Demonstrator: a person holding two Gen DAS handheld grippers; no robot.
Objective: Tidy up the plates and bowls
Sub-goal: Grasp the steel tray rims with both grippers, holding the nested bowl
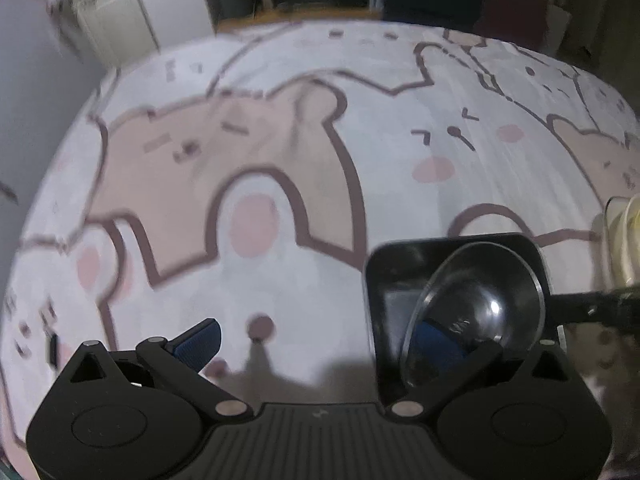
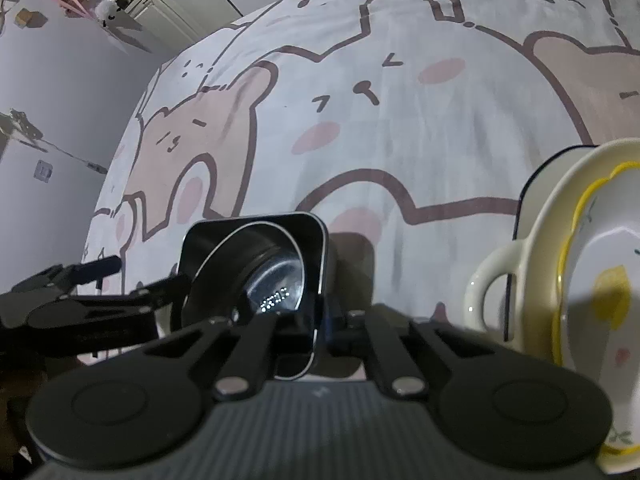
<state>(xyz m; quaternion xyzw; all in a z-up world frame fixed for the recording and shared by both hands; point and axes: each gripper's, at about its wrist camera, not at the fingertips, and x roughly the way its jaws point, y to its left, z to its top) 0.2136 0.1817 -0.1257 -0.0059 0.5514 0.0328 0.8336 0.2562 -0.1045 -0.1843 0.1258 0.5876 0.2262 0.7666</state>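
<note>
A black square dish [image 2: 256,240] with a clear glass bowl [image 2: 256,264] tilted inside it is seen on the bear-printed cloth [image 2: 400,128] near its front edge. The right gripper [image 2: 304,332] is clenched on the dish's right rim. The left gripper [image 1: 320,340] is spread wide, one blue pad [image 1: 200,344] bare and the other seen through the glass bowl [image 1: 480,304]. A cream handled bowl [image 2: 532,248] holding a yellow-rimmed plate [image 2: 600,300] is seen near the cloth's right edge.

Support surface: bed with white sheet [image 2: 400,152], pink-and-brown cartoon bear print. Near centre: black square plastic tray [image 2: 316,248] resting on sheet. Near right: cream ceramic handled dish [image 2: 504,280], tilted; contact with sheet not discernible.
</note>
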